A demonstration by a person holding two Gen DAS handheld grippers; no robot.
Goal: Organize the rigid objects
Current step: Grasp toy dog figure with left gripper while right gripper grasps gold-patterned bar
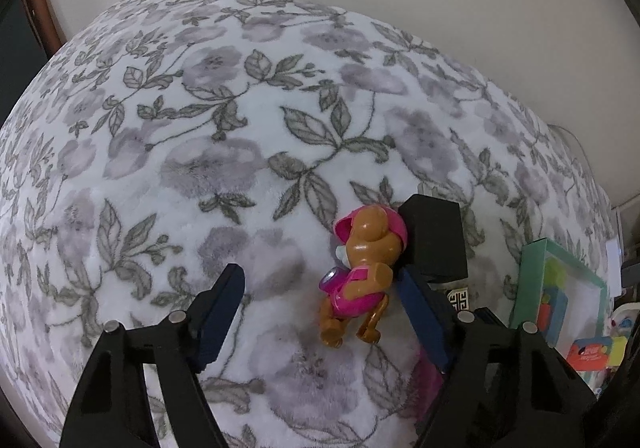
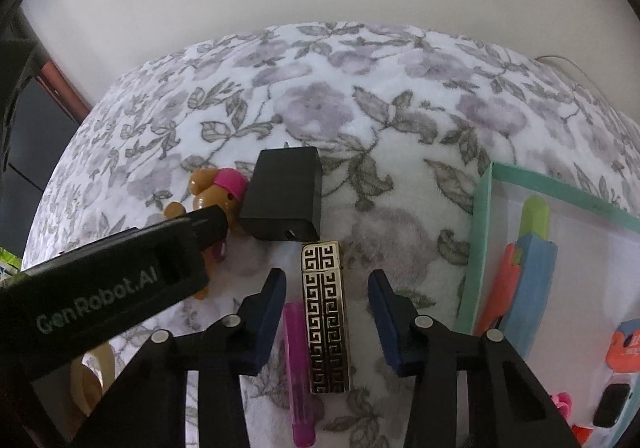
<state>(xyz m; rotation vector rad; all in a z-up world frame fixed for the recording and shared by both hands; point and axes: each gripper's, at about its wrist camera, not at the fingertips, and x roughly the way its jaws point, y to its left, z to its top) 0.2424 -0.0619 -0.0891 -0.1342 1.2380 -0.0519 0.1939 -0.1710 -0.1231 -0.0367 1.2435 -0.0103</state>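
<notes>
On the flowered bed the loose things lie bunched near its right edge, likely so each can be picked off in turn and moved to the green box at that edge.

Leftmost, the left gripper points steeply down with its fingers spread wide around the toy dog. The right finger lies against the dog's back, the left one stands well clear, so nothing is gripped yet. The dog lies on its side, head against the black charger.

Just right of the charger's near end, the patterned lighter lies lengthwise, with a pink tube alongside its left. The right gripper straddles the lighter, fingers partly closed in on both sides but apart from it, lined up for a grip across its narrow width. Whether the left finger touches the tube is hard to tell.

Rightmost, the box already holds bright items, probably sorted ones.
</notes>
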